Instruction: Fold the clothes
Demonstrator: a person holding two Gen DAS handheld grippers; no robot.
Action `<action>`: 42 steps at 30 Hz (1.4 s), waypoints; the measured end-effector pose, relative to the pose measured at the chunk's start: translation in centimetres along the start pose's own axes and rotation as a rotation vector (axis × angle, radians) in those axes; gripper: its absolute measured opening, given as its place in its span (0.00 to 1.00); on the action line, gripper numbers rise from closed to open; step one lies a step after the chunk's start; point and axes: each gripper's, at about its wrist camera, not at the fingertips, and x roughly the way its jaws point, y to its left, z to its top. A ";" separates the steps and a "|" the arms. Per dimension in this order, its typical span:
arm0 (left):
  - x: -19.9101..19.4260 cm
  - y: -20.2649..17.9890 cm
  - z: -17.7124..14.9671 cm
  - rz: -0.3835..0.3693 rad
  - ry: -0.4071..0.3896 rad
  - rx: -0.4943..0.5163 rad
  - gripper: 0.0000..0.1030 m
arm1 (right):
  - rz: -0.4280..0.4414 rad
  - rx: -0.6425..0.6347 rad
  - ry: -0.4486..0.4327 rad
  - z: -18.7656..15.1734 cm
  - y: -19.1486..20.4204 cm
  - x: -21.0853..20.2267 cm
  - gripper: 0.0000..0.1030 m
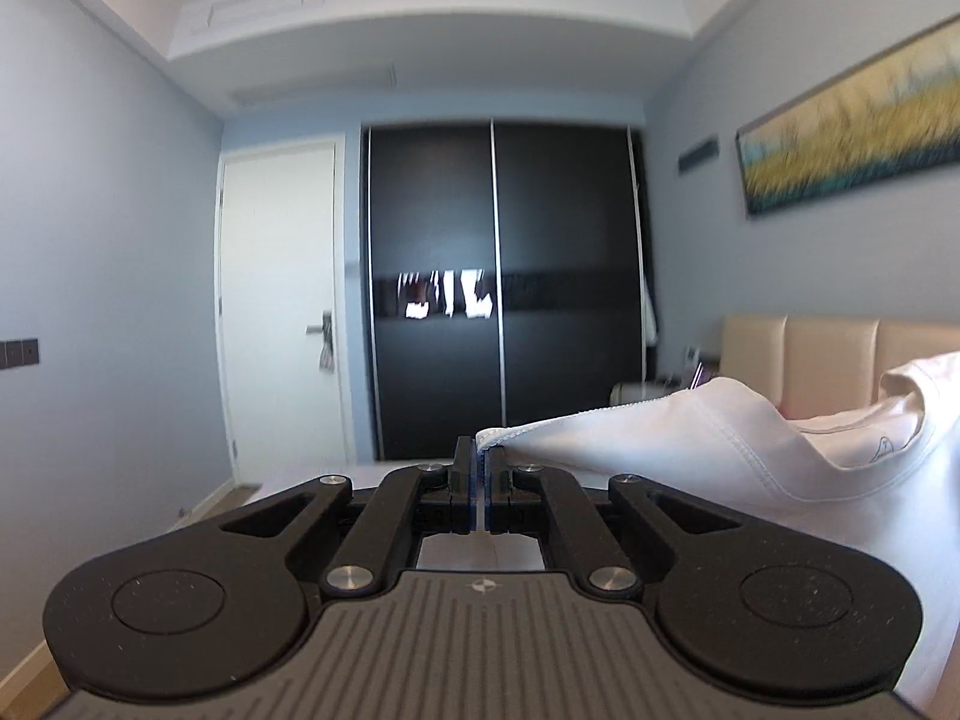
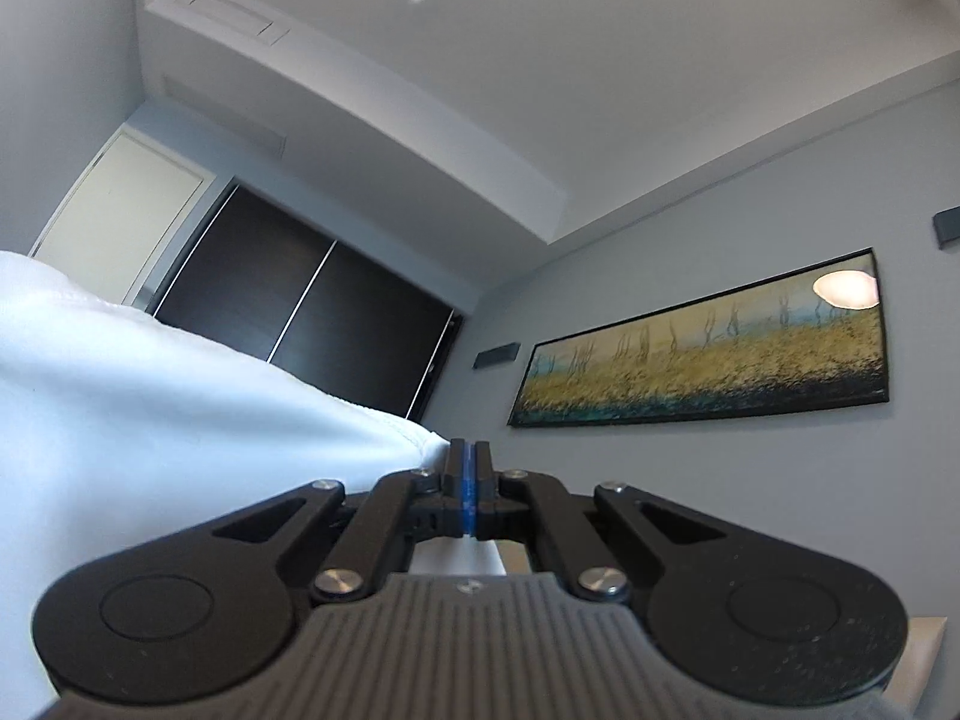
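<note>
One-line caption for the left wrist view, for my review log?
Left tongs shut on a white shirt edge, held up facing a dark wardrobe and white door.

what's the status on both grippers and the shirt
Left hand-held gripper shut on white t-shirt hem. Right hand-held gripper shut on its other corner. Shirt lifted between them. Nothing in the way.

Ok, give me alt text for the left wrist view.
The left hand-held gripper is shut on the hem of a white T-shirt that drapes off to the right. Behind stand a dark wardrobe, a white door and a beige headboard.
</note>
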 end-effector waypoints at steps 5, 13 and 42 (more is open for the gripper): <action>9.6 0.0 -4.1 0.030 0.190 0.039 0.00 | 0.071 -0.106 0.128 -5.0 6.8 6.5 0.00; 24.1 -1.4 -13.0 0.061 0.471 0.179 0.00 | 0.152 -0.223 0.376 -15.3 18.2 14.5 0.00; 37.4 -1.7 -27.5 0.066 0.802 0.309 0.21 | 0.273 -0.262 0.831 -33.0 29.5 22.2 0.01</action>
